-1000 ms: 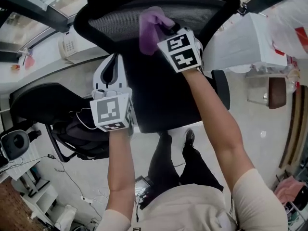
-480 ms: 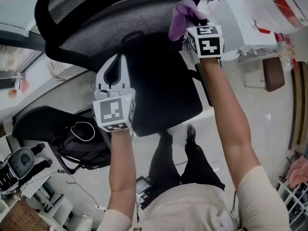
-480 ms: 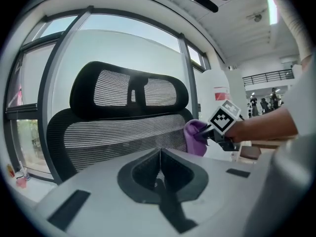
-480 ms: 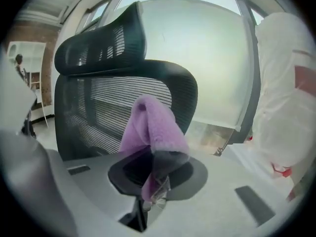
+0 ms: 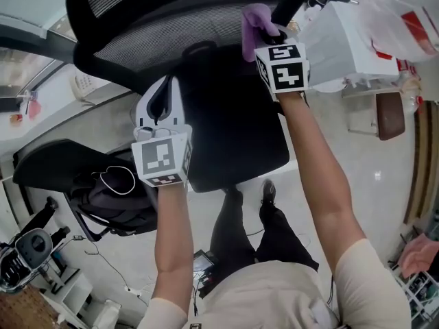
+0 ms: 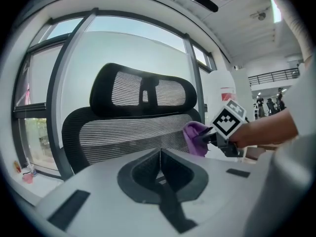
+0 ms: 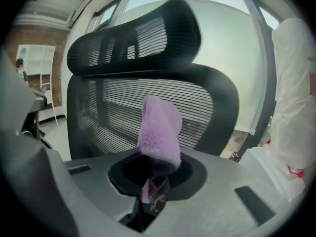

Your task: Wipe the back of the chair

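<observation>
At chair back (image 5: pixel 158 40), right side: your right gripper (image 5: pixel 271 36) has its jaws clamped on the purple cloth (image 5: pixel 252 20). The cloth is at the mesh just inside the right rim; contact looks likely but isn't certain.
Left gripper (image 5: pixel 159 112): jaws together on nothing, held in front of the chair back's left half, apart from it.
Progress: judged mid-wipe. The mesh shows no wiped track, so you cannot read the share done.
Left to do: probably the mesh left of the cloth.
</observation>
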Demonstrator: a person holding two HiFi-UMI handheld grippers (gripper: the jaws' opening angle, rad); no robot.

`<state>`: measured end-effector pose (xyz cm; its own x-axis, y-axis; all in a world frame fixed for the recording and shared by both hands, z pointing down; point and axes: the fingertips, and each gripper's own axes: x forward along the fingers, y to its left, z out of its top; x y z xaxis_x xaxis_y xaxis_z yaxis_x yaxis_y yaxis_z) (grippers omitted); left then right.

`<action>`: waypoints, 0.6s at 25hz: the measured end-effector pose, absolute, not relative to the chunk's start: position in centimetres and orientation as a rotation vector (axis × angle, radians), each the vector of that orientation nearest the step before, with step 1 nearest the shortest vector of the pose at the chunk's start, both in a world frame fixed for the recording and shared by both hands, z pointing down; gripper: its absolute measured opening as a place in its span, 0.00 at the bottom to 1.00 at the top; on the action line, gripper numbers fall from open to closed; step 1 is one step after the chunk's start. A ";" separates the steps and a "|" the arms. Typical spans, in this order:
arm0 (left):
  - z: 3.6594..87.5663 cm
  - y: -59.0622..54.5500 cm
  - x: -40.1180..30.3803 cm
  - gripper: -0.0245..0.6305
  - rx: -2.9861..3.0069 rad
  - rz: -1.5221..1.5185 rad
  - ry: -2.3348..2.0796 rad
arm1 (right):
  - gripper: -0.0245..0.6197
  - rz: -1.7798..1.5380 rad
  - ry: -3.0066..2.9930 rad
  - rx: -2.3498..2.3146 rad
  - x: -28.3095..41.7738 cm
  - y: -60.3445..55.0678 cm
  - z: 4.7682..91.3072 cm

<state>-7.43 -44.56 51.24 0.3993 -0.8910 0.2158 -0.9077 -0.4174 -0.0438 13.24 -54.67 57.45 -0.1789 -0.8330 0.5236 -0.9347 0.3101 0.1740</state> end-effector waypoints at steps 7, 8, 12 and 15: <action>51.2 -43.7 -14.5 0.05 2.450 0.290 -1.788 | 0.12 0.187 -2.231 1.337 -0.4 -53.3 57.6; 51.2 -43.4 -15.7 0.05 2.433 0.289 -1.809 | 0.12 0.176 -2.257 1.295 -2.6 -53.0 57.7; 50.9 -42.2 -20.8 0.05 2.367 0.283 -1.890 | 0.12 0.110 -2.345 1.103 -12.0 -51.2 57.8; 50.9 -41.5 -24.3 0.05 2.319 0.279 -1.942 | 0.12 0.046 -2.388 0.927 -18.6 -49.2 58.1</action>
<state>-24.30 -41.52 50.92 0.1678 -0.9640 0.2063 -0.9831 -0.1792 -0.0377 -18.56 -49.24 58.14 -0.5961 -0.6096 0.5225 -0.6293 0.7589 0.1675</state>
